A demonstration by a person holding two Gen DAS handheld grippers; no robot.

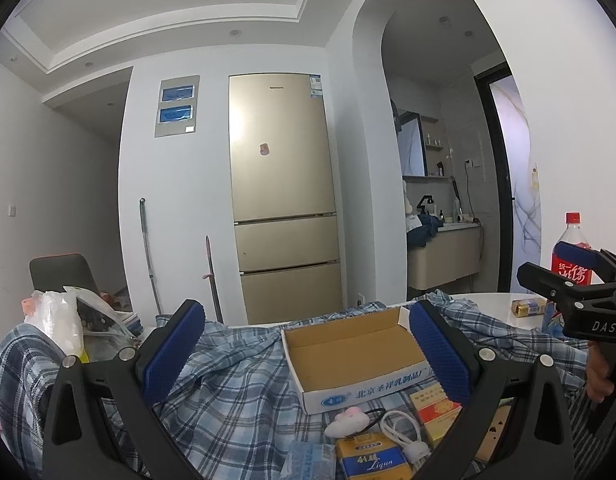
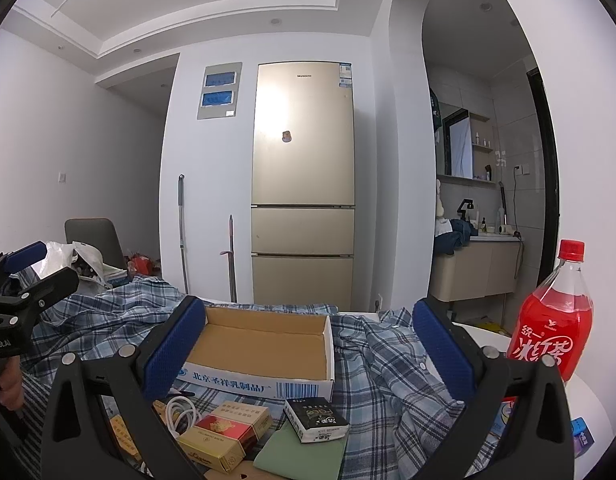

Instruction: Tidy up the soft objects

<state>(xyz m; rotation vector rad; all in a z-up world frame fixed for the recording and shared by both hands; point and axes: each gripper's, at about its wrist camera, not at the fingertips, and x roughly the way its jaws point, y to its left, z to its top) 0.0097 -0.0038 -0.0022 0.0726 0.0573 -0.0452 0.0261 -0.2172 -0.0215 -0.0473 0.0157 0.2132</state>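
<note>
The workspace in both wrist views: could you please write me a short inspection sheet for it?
Surface: white round table, mostly under a blue plaid cloth.
Job's things: plaid cloth rumpled; open cardboard box on it, nothing seen inside; pink plush piece.
Clutter: cigarette packs, tissue pack, red drink bottle, plastic bag.
Grippers: left hand-held gripper open; right hand-held gripper open.
Cables: white cable, coiled.
Surroundings: gold fridge, mop, washbasin alcove.
</note>
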